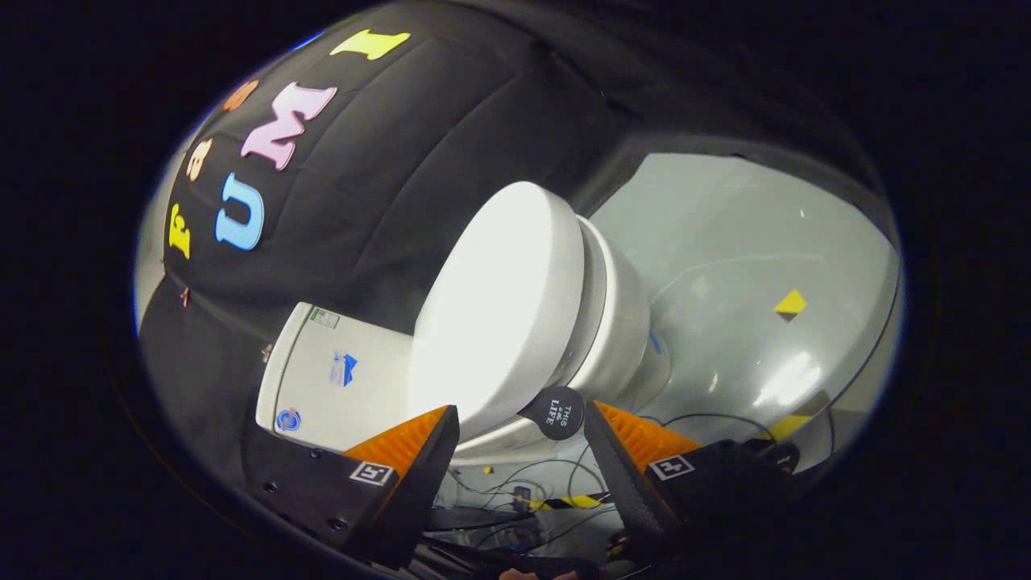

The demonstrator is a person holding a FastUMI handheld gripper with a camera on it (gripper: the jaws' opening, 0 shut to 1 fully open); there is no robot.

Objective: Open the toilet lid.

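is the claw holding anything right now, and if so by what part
Nothing is held. The claw is open, its fingers spread apart, with the toilet lid and its round black tab lying in the gap between them, neither finger pressing on it.

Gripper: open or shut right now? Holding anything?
Gripper: open, holding nothing. Its fingers are spread either side of the black round tab at the toilet lid's edge, not pressing it.
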